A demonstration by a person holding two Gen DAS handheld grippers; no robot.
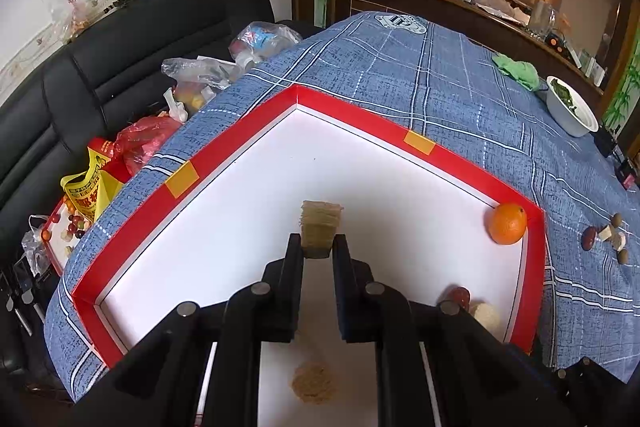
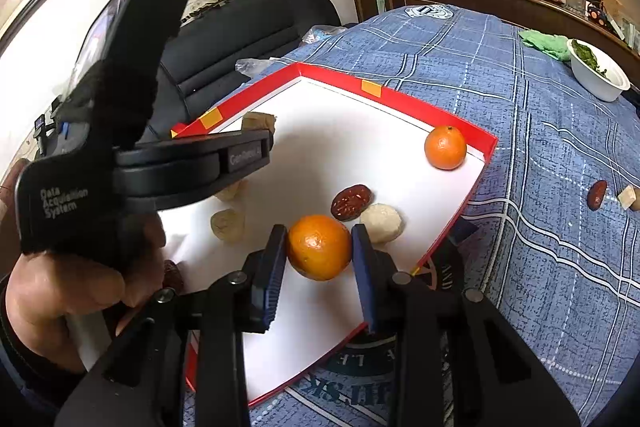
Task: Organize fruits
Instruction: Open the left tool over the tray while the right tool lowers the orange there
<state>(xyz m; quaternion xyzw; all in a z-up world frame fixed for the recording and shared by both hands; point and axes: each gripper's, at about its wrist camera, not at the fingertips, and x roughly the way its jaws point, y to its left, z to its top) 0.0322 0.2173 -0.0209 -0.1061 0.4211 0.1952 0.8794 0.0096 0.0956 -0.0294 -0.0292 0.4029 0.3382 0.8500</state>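
Observation:
A red-rimmed white tray (image 1: 348,107) (image 2: 400,99) lies on the blue checked tablecloth. My left gripper (image 1: 318,247) is shut on a tan fibrous block (image 1: 321,225) and holds it above the tray floor; the block also shows in the right wrist view (image 2: 259,123). My right gripper (image 2: 320,243) is shut on an orange (image 2: 319,247) over the tray's near side. A second orange (image 1: 507,223) (image 2: 445,147) sits in the tray's right corner. A red date (image 2: 351,202) (image 1: 459,295) and a pale round piece (image 2: 381,223) (image 1: 486,315) lie just beyond the held orange.
Two beige pieces (image 2: 227,225) lie in the tray under my left gripper, another (image 1: 314,383) shows below it. A date (image 2: 597,193) and small pieces (image 1: 612,237) lie on the cloth at right. A white bowl (image 1: 571,109) with greens stands far right. A black sofa with bags (image 1: 200,75) lies left.

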